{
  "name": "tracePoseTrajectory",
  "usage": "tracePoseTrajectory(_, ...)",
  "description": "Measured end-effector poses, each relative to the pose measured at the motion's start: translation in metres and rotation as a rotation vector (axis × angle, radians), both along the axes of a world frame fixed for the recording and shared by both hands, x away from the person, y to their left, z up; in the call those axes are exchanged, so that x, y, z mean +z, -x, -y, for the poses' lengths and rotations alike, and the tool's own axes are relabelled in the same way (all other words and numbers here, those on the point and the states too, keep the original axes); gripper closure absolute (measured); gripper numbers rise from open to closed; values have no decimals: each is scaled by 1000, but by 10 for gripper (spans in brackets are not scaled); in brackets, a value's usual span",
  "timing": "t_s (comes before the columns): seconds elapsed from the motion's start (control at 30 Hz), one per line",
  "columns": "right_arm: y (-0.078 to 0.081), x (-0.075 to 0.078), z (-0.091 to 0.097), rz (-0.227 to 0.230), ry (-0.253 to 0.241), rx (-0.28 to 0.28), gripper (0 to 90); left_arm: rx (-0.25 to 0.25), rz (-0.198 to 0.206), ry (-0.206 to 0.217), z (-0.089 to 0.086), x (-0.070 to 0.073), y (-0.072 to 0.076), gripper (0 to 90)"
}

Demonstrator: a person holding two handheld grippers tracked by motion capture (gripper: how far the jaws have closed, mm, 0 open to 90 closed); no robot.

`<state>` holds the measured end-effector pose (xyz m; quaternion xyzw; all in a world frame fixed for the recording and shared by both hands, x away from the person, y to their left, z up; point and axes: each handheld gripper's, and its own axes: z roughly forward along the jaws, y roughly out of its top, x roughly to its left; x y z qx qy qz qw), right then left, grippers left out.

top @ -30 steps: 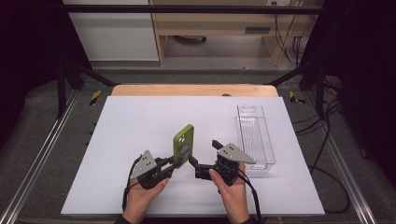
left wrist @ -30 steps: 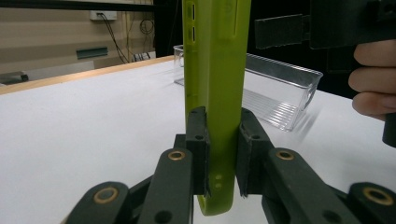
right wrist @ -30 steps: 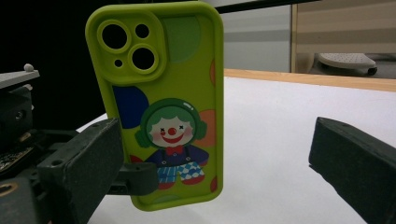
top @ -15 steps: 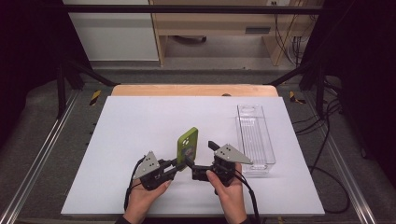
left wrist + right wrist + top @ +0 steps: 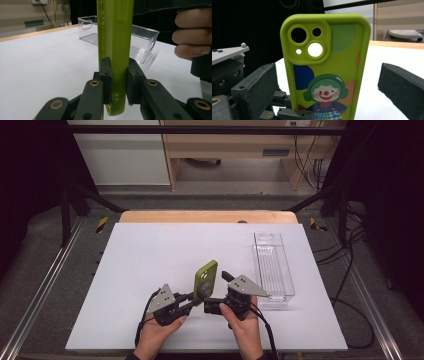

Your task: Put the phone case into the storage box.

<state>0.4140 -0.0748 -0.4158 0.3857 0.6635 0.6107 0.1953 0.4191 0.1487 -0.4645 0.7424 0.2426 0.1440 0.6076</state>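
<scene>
A lime-green phone case (image 5: 206,277) with a clown picture stands upright above the white table (image 5: 150,250). My left gripper (image 5: 197,297) is shut on its bottom end; in the left gripper view the two pads (image 5: 106,77) press on either side of the case (image 5: 115,37). My right gripper (image 5: 216,292) is open and faces the case's back from the right. In the right gripper view its pads (image 5: 254,92) stand wide apart on either side of the case (image 5: 325,75) without touching it. The case's lower end is hidden behind the jaws.
A long clear plastic bin (image 5: 272,270) lies on the table's right part, just beyond my right hand (image 5: 245,330). A wooden strip (image 5: 207,216) runs along the far edge. Metal rails (image 5: 45,285) flank the table, and cables (image 5: 350,270) hang at the right.
My left gripper has carried the case a little to the right and nearer to the person. The right gripper has drawn in until its open jaws flank the case.
</scene>
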Motion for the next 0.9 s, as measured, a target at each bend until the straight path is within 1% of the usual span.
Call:
tracePoseTrajectory(0.23,1,0,-5,2,-5,1,33,-8,-1,0,2,0,1,772)
tracePoseTrajectory(0.37,0,0,-4,-2,-19,-1,33,-15,-2,-6,2,-1,1,772)
tracePoseTrajectory(0.5,0,0,-3,-6,-18,-6,38,-26,0,-11,4,-1,2,772)
tracePoseTrajectory(0.57,0,0,-2,-8,-28,-6,37,-32,2,-16,5,-1,2,771)
tracePoseTrajectory(0.6,-1,0,-2,-21,-59,2,35,-38,0,-18,6,-1,3,771)
tracePoseTrajectory(0.7,-1,0,-1,-24,-71,1,36,-45,1,-18,7,-1,3,772)
tracePoseTrajectory(0.9,-2,-1,1,-25,-67,-15,37,-70,2,-21,11,-1,5,772)
